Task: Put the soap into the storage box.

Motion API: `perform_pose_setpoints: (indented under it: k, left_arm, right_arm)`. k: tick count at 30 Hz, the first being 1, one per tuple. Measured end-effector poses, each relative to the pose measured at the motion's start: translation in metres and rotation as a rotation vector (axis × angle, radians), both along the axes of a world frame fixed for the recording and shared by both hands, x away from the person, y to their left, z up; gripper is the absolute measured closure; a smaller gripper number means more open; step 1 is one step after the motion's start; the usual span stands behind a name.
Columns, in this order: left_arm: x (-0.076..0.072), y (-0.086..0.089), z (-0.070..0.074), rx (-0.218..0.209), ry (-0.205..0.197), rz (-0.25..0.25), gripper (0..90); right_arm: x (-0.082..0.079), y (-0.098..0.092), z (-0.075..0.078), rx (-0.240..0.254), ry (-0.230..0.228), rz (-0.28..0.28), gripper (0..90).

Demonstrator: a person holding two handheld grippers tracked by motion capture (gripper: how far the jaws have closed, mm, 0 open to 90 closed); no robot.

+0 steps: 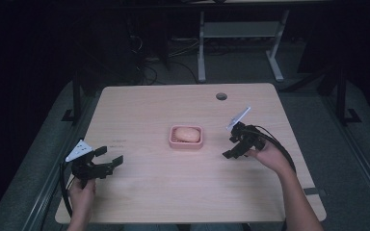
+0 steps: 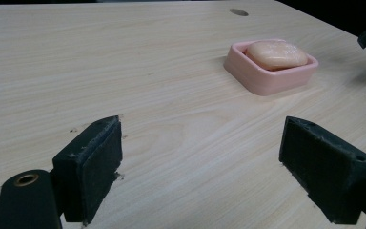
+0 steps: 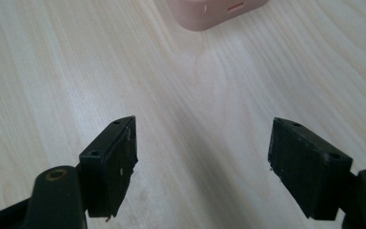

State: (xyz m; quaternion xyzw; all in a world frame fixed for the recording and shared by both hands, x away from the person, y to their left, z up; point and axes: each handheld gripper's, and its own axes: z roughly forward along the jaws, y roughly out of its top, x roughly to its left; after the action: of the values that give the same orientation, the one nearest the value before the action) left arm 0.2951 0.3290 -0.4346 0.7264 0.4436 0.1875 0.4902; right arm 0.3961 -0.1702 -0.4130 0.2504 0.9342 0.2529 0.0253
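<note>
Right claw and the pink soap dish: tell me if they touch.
Apart. The high view shows bare table between the right claw and the pink soap dish; its jaws stand open, empty.

Soap (image 1: 186, 133) in dish (image 1: 173, 142), mid-table (image 1: 149, 192)

The high view is dim overall: the room around the wooden table (image 1: 139, 192) sinks into near black at left and along the top, and only the tabletop and the grey floor at far right catch soft overhead light. Detail there is coarse and slightly soft. The two gripper views are much brighter and evenly lit. In the left gripper view the pink soap dish (image 2: 286, 76) throws a faint shadow to its left, and the near pads (image 2: 93, 169) look slightly blurred. In the right gripper view a pale sheen of glare crosses the wood grain.
</note>
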Motion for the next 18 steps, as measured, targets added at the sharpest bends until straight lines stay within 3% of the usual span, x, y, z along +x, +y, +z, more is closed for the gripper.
perform_pose_setpoints:
  k: [18]
  left_arm:
    - [0.0, -0.001, -0.001, 0.012, 0.002, -0.009, 14.3]
  right_arm:
    - [-0.027, -0.028, -0.013, 0.013, 0.014, -0.057, 25.0]
